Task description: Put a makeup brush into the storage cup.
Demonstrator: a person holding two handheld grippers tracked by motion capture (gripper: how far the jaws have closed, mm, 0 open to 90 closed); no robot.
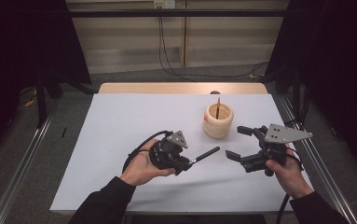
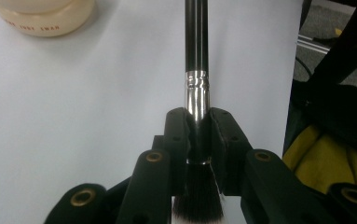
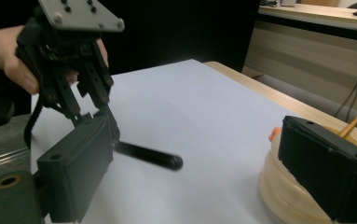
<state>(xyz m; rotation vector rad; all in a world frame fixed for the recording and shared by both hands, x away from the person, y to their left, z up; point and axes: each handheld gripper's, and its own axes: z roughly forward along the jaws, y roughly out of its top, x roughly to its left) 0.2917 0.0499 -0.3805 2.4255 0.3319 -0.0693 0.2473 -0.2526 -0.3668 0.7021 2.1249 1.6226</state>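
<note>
My left gripper [image 1: 191, 161], low in the middle of the high view, is squeezed tight on the brush [image 2: 196, 70] by its silver band. The handle sticks out to the right, up off the table [image 1: 120, 121]. My right gripper [image 1: 239, 142], lower right, has wide jaws with nothing in them. The cup [image 1: 218, 120], above and between the two, already has one stick in it. I think the brush goes in next, so that part is not done.
</note>
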